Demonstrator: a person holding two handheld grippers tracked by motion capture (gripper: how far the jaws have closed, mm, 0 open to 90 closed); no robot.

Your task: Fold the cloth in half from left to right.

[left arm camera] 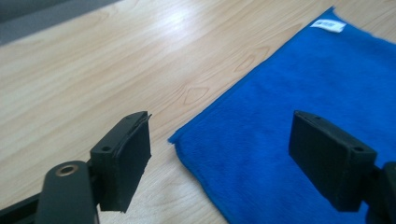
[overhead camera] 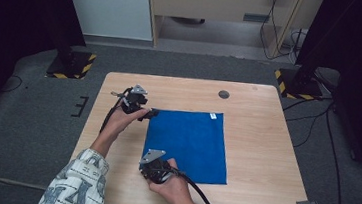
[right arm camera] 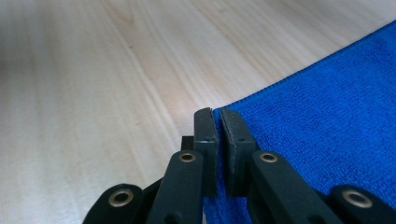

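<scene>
Blue cloth [overhead camera: 190, 143], one; left tool [left arm camera: 219, 158] wide open, right tool [right arm camera: 217, 140] pinching its corner.

Left hand-held gripper [left arm camera: 219, 154] spread wide; right hand-held gripper [right arm camera: 217, 121] clamped together.

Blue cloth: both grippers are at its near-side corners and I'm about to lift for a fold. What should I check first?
1. Right gripper shut at a corner of the blue cloth: ok, jaws together at the edge.
2. Fabric actually pinched between the right jaws: cannot tell, the corner is hidden behind them.
3. Left gripper gripping its corner: not ok, the jaws stand open with the corner between them.
4. Cloth lying flat: ok, no folds or wrinkles in the high view.
5. Table around the cloth free for folding: ok.
6. White label at the far corner, away from both grippers: ok.
</scene>
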